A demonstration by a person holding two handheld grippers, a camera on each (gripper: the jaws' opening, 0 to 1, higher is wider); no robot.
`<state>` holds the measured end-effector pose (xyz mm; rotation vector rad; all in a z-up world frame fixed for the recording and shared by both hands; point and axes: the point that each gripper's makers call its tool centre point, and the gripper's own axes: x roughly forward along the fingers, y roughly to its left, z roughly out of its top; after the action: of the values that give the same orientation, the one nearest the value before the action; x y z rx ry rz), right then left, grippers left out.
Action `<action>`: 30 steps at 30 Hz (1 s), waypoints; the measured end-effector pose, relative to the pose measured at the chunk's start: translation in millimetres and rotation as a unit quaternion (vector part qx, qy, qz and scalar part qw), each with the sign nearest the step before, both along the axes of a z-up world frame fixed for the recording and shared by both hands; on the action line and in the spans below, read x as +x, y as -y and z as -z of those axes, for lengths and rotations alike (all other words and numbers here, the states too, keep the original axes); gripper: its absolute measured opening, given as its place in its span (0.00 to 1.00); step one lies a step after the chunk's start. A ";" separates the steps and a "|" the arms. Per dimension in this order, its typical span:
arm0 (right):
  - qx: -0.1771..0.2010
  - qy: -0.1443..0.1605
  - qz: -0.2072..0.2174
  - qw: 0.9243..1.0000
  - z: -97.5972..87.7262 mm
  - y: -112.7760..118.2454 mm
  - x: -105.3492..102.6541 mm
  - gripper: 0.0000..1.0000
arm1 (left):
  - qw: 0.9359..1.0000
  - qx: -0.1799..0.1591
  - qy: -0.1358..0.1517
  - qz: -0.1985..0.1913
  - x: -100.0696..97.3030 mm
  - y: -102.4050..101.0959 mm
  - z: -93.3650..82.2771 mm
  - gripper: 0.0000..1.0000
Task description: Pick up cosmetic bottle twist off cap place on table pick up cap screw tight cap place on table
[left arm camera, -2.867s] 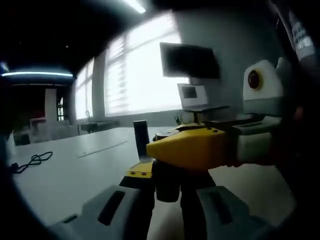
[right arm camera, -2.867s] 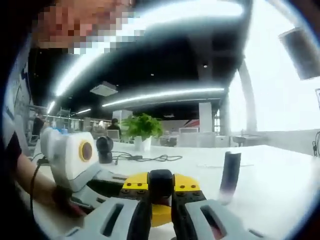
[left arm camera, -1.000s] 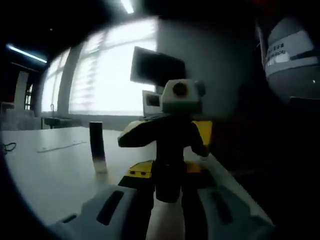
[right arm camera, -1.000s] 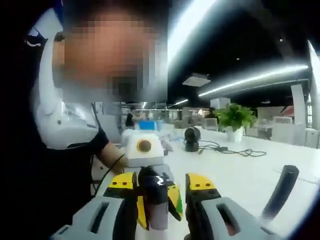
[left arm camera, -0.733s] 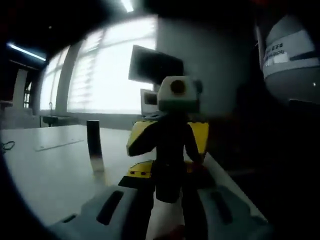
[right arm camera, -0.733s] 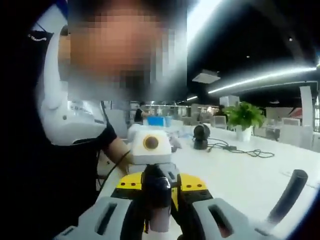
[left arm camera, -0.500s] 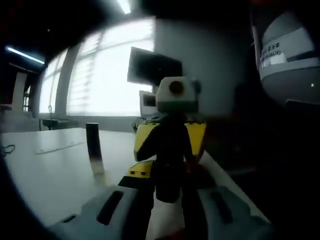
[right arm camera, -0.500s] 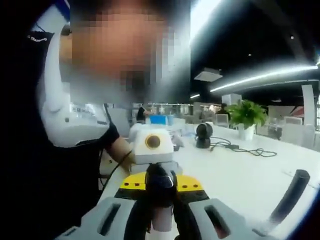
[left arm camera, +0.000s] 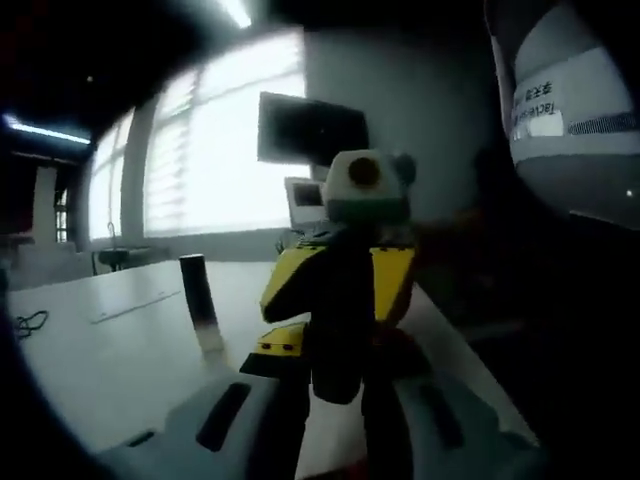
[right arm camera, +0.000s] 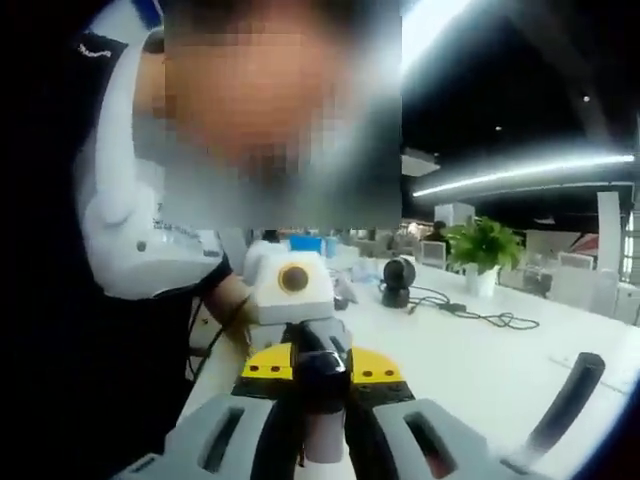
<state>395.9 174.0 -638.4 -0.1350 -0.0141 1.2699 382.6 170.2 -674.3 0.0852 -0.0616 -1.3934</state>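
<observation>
- Dark cosmetic bottle sits clamped in our left gripper; our right gripper pinches its black cap
- White table holds a dark upright tube

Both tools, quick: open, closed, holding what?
Left tool: closed on the cosmetic bottle, gripping its body.
Right tool: closed on the bottle's dark cap.

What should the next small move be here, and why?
Probably roll the right claw about the bottle's long axis while the left claw holds steady. Both claws are shut on the dark cosmetic bottle, facing each other above the table, so the cap can only be worked by turning one against the other. Which way to turn cannot be told.
</observation>
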 end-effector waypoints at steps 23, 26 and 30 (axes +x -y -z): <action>0.031 -0.016 0.070 0.997 1.3 6.3 8.3 0.09 | 0.999 0.028 -0.005 -0.044 10.2 -0.9 3.0 0.04; 0.032 -0.016 0.087 0.996 2.2 11.0 11.3 0.09 | 0.997 0.038 0.006 -0.061 12.8 -0.6 5.0 0.04; 0.039 -0.012 0.108 0.993 2.4 14.9 11.2 0.09 | 0.996 0.042 0.013 -0.075 14.4 -0.7 6.4 0.04</action>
<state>407.1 159.1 -640.8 -0.0531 -0.0282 1.0529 397.1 170.9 -680.6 0.1747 -0.0170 -1.2450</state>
